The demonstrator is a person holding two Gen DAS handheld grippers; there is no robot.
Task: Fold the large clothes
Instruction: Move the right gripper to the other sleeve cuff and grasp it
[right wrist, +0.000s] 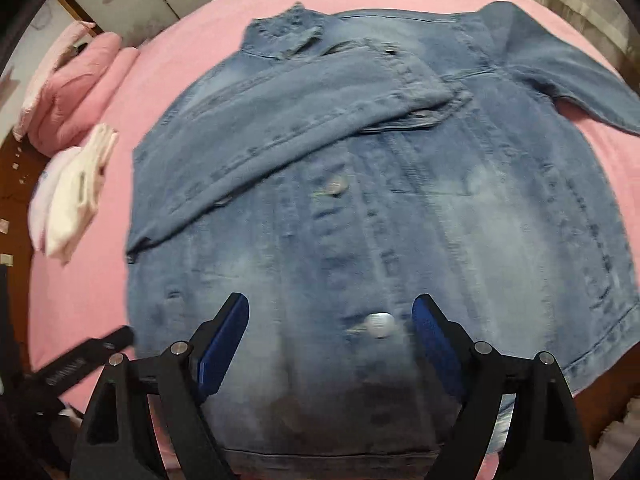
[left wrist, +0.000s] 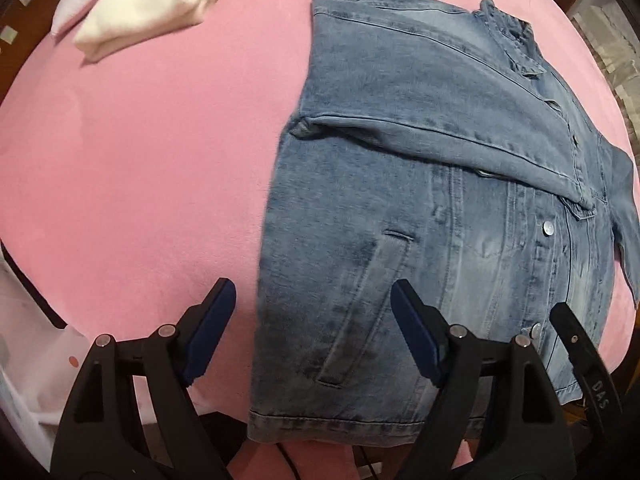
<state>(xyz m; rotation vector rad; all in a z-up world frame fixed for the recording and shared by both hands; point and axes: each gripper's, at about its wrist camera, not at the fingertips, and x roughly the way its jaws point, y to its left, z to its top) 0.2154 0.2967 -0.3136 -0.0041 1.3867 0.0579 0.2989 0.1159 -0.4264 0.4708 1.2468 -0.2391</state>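
Note:
A blue denim jacket (left wrist: 440, 200) lies front side up on a pink bed (left wrist: 140, 180), buttons closed. Its left sleeve (left wrist: 420, 120) is folded across the chest; the other sleeve (right wrist: 568, 76) still lies out to the right. My left gripper (left wrist: 314, 332) is open and empty, above the jacket's lower left edge near the hem. My right gripper (right wrist: 330, 344) is open and empty, above the jacket (right wrist: 360, 200) at the button placket near the hem. A finger of the right gripper shows in the left wrist view (left wrist: 580, 344).
Folded white clothes (left wrist: 160, 4) lie at the bed's far left, also in the right wrist view (right wrist: 76, 200). Pink pillows (right wrist: 76, 92) lie beyond them. The bed's near edge (left wrist: 320, 456) is just under the grippers. Bare pink bed lies left of the jacket.

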